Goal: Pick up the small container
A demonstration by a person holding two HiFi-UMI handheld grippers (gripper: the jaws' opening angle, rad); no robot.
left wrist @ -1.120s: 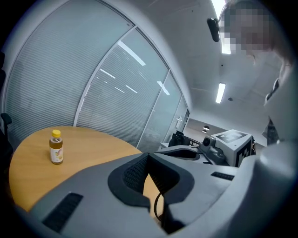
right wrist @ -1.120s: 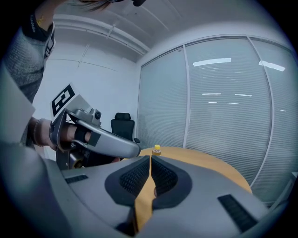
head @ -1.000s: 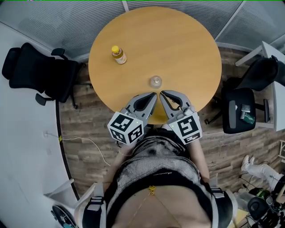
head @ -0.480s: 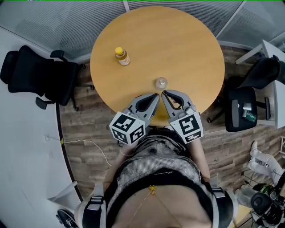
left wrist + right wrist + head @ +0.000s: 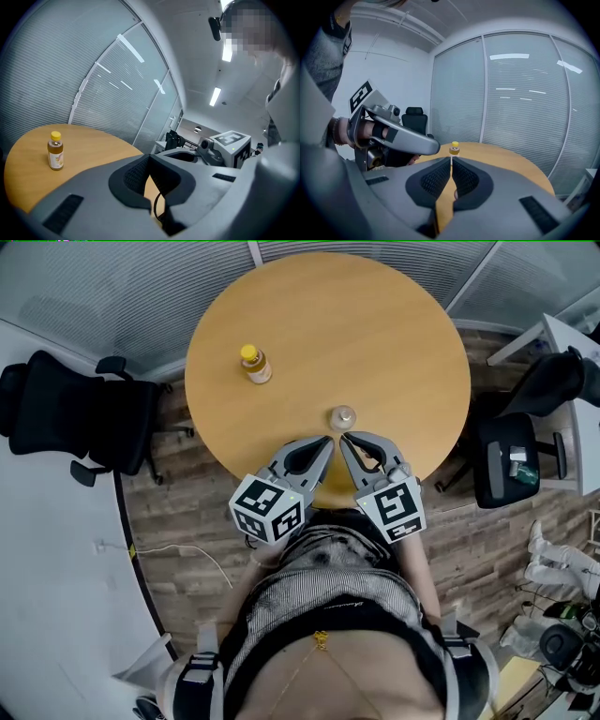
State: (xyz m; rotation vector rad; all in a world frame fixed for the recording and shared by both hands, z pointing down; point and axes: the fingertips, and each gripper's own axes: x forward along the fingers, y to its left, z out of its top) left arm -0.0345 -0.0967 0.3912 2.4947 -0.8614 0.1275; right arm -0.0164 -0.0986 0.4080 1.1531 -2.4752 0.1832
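Note:
The small clear container point(image 5: 342, 417) stands on the round wooden table point(image 5: 375, 324), near its front edge. A yellow-capped bottle point(image 5: 254, 364) stands upright further back on the left; it also shows as the bottle point(image 5: 55, 151) and the bottle point(image 5: 454, 149). My left gripper point(image 5: 323, 439) and right gripper point(image 5: 343, 438) are side by side just short of the container, both shut and holding nothing. The left gripper point(image 5: 149, 157) has its pads together in its own view, as does the right gripper point(image 5: 451, 161). The container is not clearly seen in either gripper view.
A black office chair point(image 5: 84, 418) stands on the floor left of the table and another chair point(image 5: 506, 465) to its right. A white desk point(image 5: 572, 352) is at far right. Blind-covered glass walls point(image 5: 112, 287) curve behind the table.
Both grippers have edged forward over the table's front edge, a little closer to the small container. Their jaws stayed shut throughout. The bottle and container have not moved on the table.

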